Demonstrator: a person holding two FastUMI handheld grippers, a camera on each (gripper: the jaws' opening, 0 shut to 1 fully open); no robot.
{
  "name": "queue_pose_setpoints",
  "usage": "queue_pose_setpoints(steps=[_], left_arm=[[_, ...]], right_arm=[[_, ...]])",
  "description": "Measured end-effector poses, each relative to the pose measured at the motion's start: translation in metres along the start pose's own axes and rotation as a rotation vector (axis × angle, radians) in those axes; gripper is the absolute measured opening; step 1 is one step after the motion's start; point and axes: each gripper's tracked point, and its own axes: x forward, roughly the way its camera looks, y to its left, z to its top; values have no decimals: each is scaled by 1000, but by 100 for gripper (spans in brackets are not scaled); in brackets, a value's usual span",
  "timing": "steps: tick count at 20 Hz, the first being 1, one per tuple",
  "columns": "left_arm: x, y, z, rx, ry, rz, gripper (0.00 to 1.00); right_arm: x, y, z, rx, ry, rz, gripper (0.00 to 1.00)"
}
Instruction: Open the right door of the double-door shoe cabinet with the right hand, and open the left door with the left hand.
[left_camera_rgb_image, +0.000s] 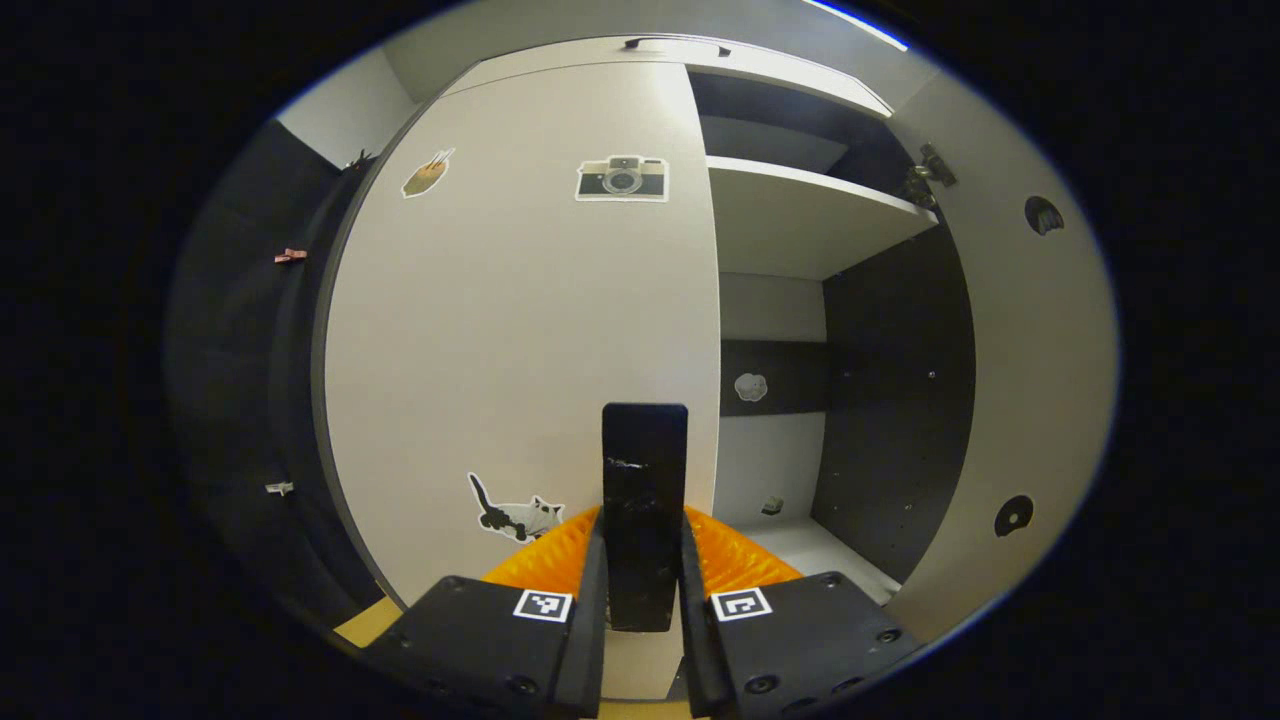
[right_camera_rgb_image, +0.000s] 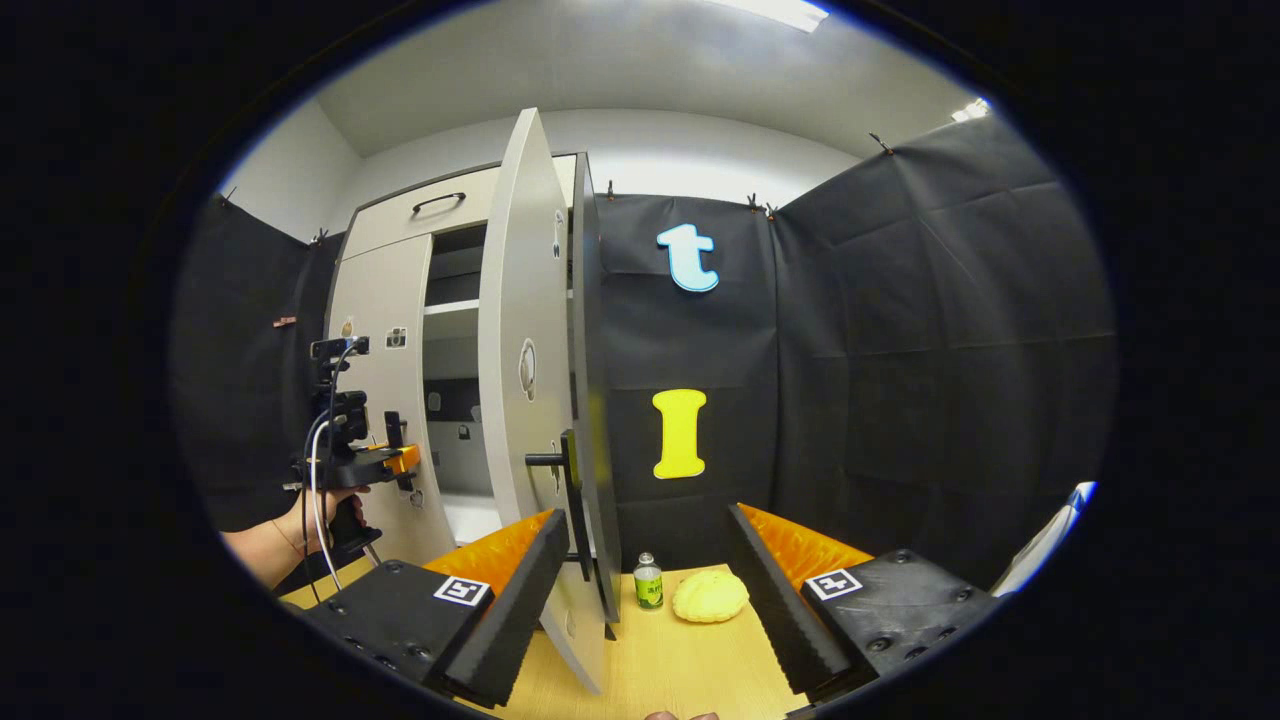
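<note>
Right door: already swung wide
Right tongs: you held them spread, gripping nothing
Left tongs: you had them clamped on the left door's handle
Left door: closed
Next: likely a steady outward pull

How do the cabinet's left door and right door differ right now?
The right door is swung wide open, while the left door is closed. The left gripper is shut on the left door's handle; the right gripper is open, and the right door's handle is free. Both are pale, sticker-decorated doors with dark bar handles.
</note>
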Motion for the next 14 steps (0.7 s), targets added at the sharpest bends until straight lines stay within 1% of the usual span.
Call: queue_pose_setpoints(steps=[1,2,3,4,6,9,10,12,14], left_arm=[[-1,-1,0,8,8,2,37],[0,-1,-2,31,27,-2,35],[-2,-1,0,31,28,-5,33],[-1,-2,-1,22,30,-7,27],[-3,-1,-1,27,42,-15,19],[-12,1,-1,4,56,-52,17],[-17,2,-2,-3,49,-54,16],[-18,6,0,15,32,-52,16],[-24,10,-2,-1,36,-68,16]], right_arm=[[0,0,0,5,2,-2,98],[-2,1,1,12,2,1,98],[-3,2,1,18,2,3,98],[-5,3,2,23,2,7,98],[-7,7,4,24,-2,14,98],[-9,13,4,11,-7,11,98],[-12,13,3,8,-4,5,98],[-20,14,2,10,5,-15,98],[-26,16,3,32,4,-29,98]])
